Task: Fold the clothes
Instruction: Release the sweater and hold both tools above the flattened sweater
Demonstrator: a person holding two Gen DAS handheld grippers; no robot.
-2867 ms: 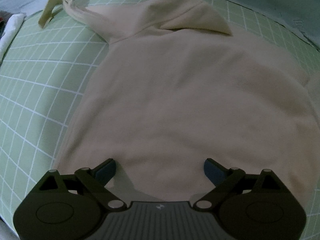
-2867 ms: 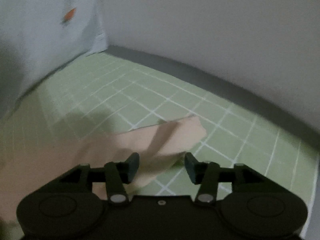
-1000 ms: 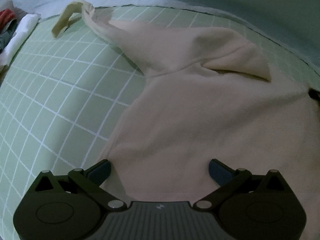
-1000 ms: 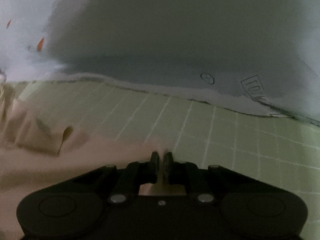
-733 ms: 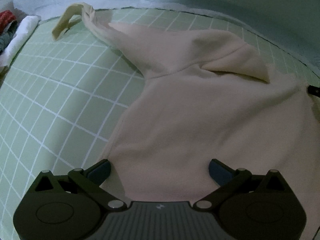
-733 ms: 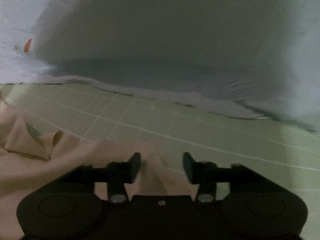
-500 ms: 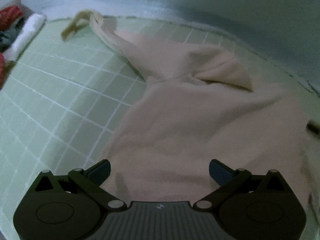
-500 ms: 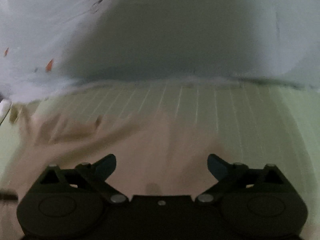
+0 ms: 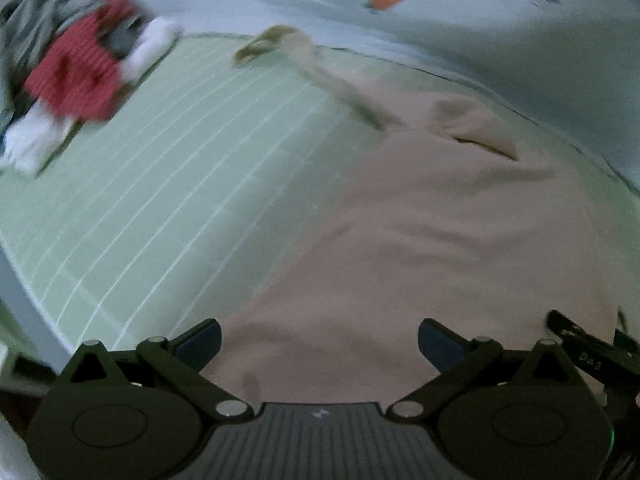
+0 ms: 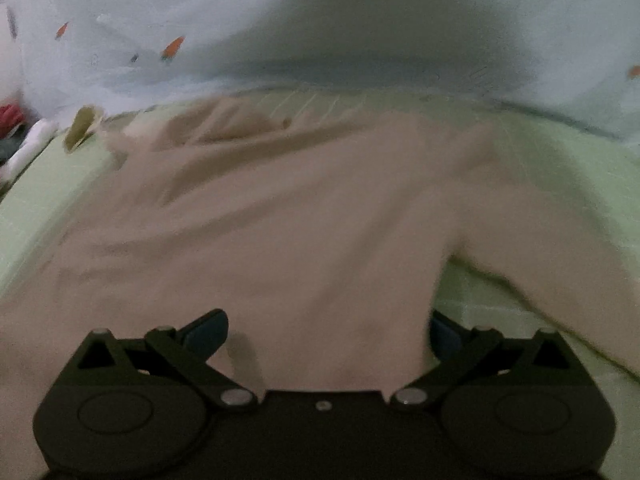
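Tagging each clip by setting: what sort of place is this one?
Probably a home, perhaps a bed used for sorting laundry. A beige hoodie lies spread on a green grid mat, a printed sheet hangs behind it, and a pile of other clothes waits at the mat's edge.

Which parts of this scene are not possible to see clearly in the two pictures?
- Hoodie hem: both views, hidden behind the tool bodies at the bottom edge.
- Right sleeve end: right wrist view, cut off by the picture edge.
- Clothes pile: left wrist view, motion blur; single garments cannot be told apart.
- Mat grid lines: right wrist view, smeared by blur.
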